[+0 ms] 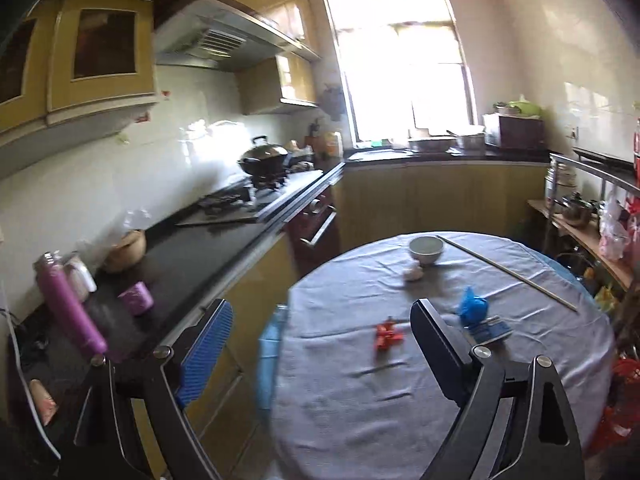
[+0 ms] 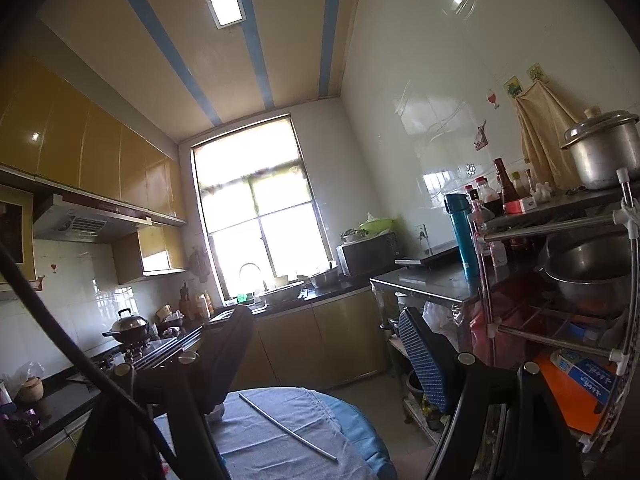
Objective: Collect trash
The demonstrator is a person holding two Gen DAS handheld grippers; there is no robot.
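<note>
The left tongs (image 1: 322, 344) hang nearest the lens, spread wide with nothing between their blue-padded fingers (image 1: 212, 344), held above the near left edge of the round table (image 1: 400, 420) with its grey cloth. On that cloth the trash lies ahead of them: a red wrapper (image 1: 387, 336) just left of the right finger, a crumpled blue bag (image 1: 474, 307) just past that finger, beside a small blue packet (image 1: 493, 330), and a pale scrap (image 1: 414, 274) touching or just beside the white bowl (image 1: 426, 249) at the far side. A long thin rod (image 1: 506, 272) lies diagonally across the far right of the table. Left of the table runs a dark worktop with a purple flask (image 1: 70, 308), a purple cup (image 1: 137, 298) and a wok (image 1: 262, 157) on the hob. The right tongs (image 2: 324, 344) are also released and empty, raised and tilted upward toward the window (image 2: 256, 216), with only the far end of the table and the rod (image 2: 286, 426) below them. A metal rack (image 2: 560, 232) with pots stands to their right.
</note>
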